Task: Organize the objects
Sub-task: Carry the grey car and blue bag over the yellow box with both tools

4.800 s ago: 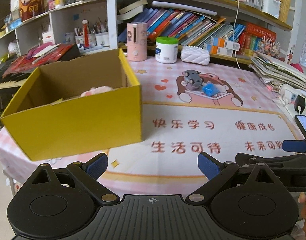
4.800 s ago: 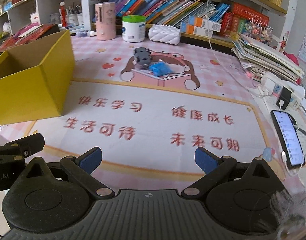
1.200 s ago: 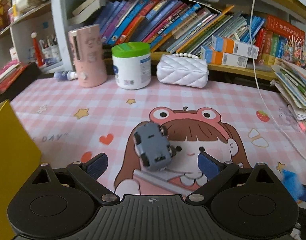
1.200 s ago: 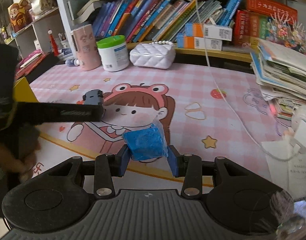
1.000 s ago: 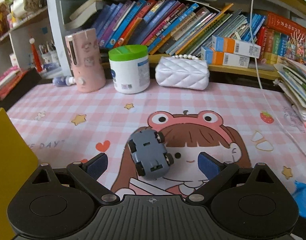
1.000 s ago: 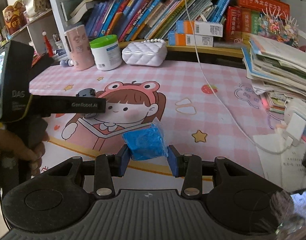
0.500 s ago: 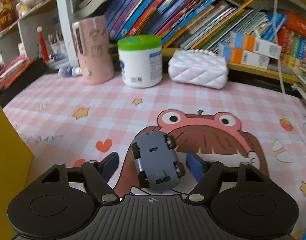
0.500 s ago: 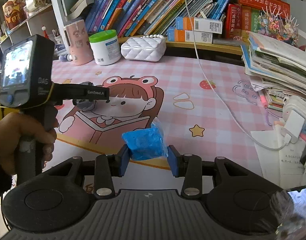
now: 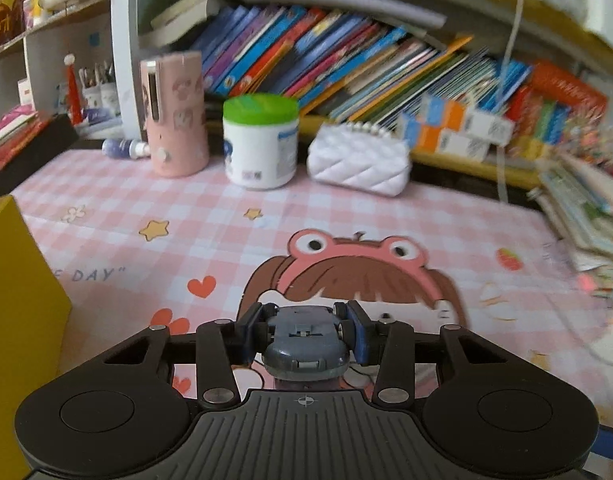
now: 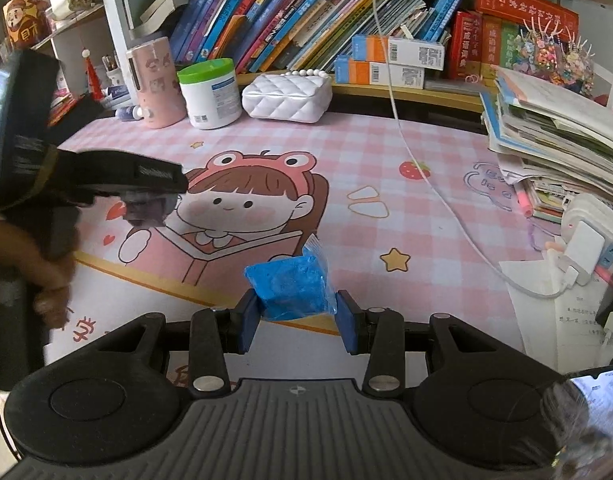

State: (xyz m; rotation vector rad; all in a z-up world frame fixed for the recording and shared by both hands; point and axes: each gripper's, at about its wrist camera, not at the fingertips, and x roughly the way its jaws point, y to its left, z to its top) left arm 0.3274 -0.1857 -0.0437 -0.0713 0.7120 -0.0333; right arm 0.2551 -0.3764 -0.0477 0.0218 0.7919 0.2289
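Note:
My left gripper (image 9: 305, 334) is shut on a grey toy car (image 9: 305, 340), held between the blue pads above the pink cartoon mat (image 9: 226, 240). In the right wrist view the left gripper (image 10: 148, 204) shows at the left, lifted over the mat, with the car (image 10: 146, 210) blurred under it. My right gripper (image 10: 297, 322) is shut on a blue packet in clear plastic (image 10: 292, 286), held above the mat's yellow border. A corner of the yellow box (image 9: 14, 300) stands at the left.
At the back stand a pink cup (image 9: 174, 114), a white jar with green lid (image 9: 260, 142) and a white quilted purse (image 9: 360, 162) before a bookshelf. Stacked papers (image 10: 554, 132), a charger with cable (image 10: 582, 248) and a phone (image 10: 594, 388) lie at the right.
My left gripper closed on the grey car and lifted it off the mat. My right gripper keeps hold of the blue packet and has barely moved.

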